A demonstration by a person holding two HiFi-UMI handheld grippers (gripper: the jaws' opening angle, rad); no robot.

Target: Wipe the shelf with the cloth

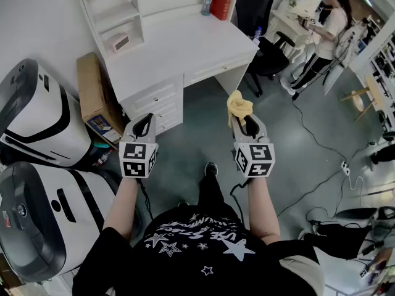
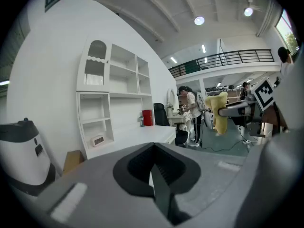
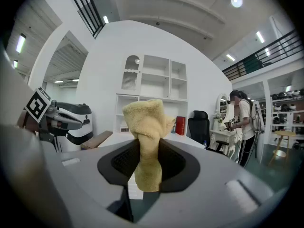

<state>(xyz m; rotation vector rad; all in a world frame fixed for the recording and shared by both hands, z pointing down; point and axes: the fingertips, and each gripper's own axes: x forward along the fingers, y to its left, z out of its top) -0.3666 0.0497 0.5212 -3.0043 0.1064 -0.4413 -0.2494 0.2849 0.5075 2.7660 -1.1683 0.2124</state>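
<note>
The right gripper (image 1: 241, 121) was clamped on the yellow cloth (image 1: 238, 105), which stuck up beyond its jaws, well short of the shelf (image 1: 116, 18). The left gripper (image 1: 143, 127), jaws together on nothing, was nearer that shelf.

Bright room, grey floor (image 1: 200, 125).
White desk (image 1: 185, 45) with shelf (image 1: 112, 10) against a white wall (image 1: 37, 20); black chair (image 1: 254, 8) beside; ceiling lights (image 2: 199, 20) on.

No legible text; upside-down print on black shirt (image 1: 203, 242) unreadable.
</note>
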